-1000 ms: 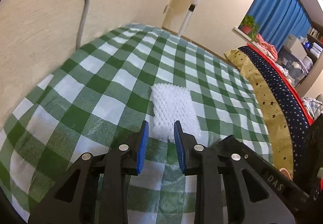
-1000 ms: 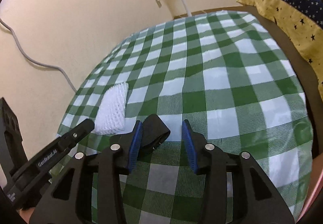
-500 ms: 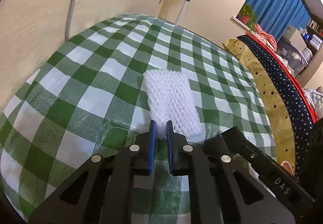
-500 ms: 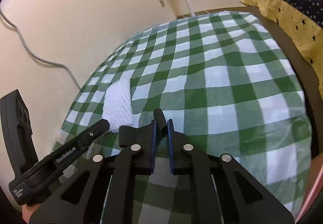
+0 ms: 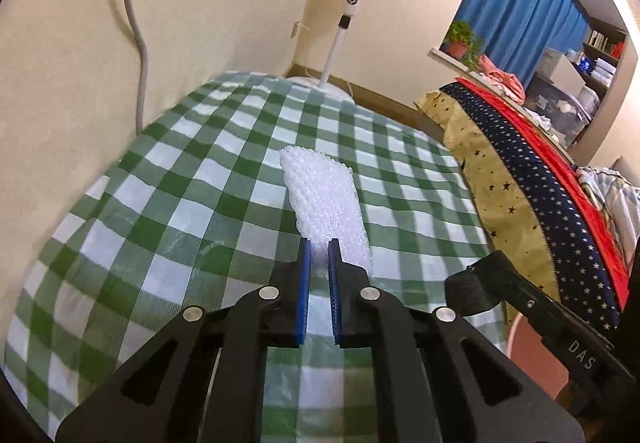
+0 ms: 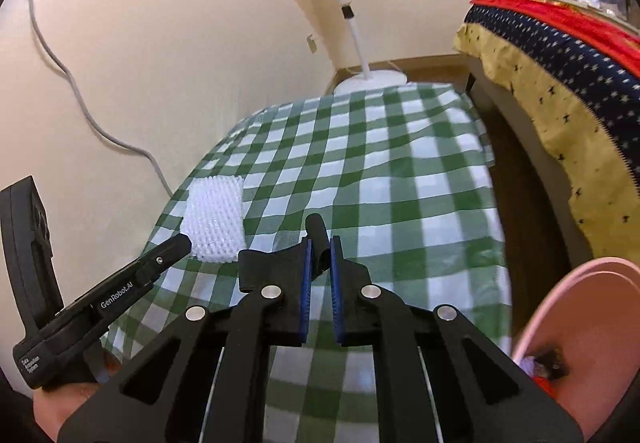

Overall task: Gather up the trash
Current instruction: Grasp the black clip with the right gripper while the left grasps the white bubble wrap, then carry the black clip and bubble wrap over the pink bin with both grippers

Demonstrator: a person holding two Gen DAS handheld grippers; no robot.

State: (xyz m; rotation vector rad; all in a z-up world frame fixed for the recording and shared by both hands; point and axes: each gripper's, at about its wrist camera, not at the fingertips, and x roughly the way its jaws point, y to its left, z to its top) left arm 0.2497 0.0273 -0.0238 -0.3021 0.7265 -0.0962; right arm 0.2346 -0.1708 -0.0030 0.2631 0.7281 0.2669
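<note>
- My left claw (image 5: 318,257) is clamped nearly shut on the near edge of the white foam net (image 5: 326,203); the rest of the net extends ahead of the tips, over the checked tablecloth (image 5: 160,203).
- I judge the net very light, soft and crushable — an edge pinch should hold it, though it may flop or slip.
- My right claw (image 6: 319,253) is pinched nearly shut on a black strap-like scrap (image 6: 316,231), which sticks up just past the pads.
- The scrap looks thin and pliable — I would keep the hold at its base.
- A pink bin (image 6: 576,323) sits low to the right of the right claw — the likely drop point.
</note>
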